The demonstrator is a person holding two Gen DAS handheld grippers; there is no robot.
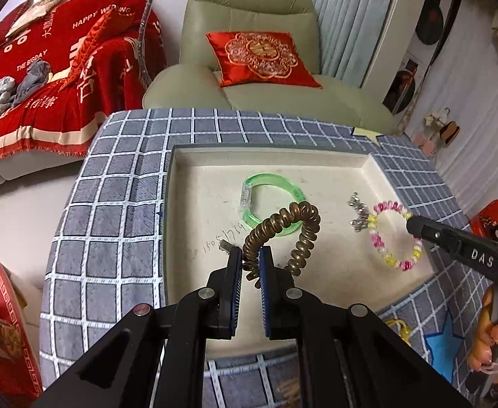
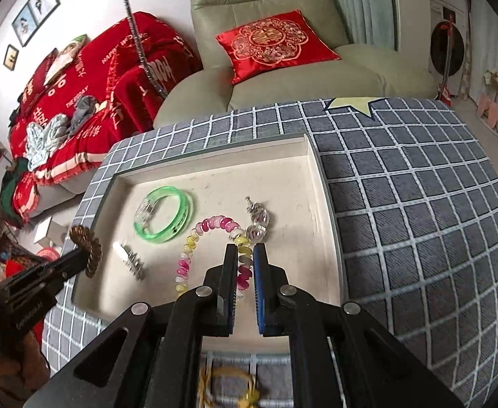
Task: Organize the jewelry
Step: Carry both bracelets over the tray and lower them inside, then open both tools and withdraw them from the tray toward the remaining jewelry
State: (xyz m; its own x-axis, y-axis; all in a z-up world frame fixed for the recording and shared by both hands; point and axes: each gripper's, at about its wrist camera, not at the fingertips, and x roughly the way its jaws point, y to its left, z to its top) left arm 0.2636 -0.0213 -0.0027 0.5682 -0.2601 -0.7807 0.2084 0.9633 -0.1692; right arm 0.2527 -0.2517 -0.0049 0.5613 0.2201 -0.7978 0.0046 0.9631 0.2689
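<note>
A cream tray lies on the checked cloth. My left gripper is shut on a bronze coil bracelet and holds it above the tray; the coil also shows in the right wrist view. My right gripper is shut on a pink-and-yellow bead bracelet at the tray's right side. A green bangle lies in the tray's middle. A small silver piece lies by the beads. Another silver clip lies at the tray's left.
A yellow cord bracelet lies on the checked cloth in front of the tray. A green armchair with a red cushion stands behind the table. A red-covered sofa is at the left.
</note>
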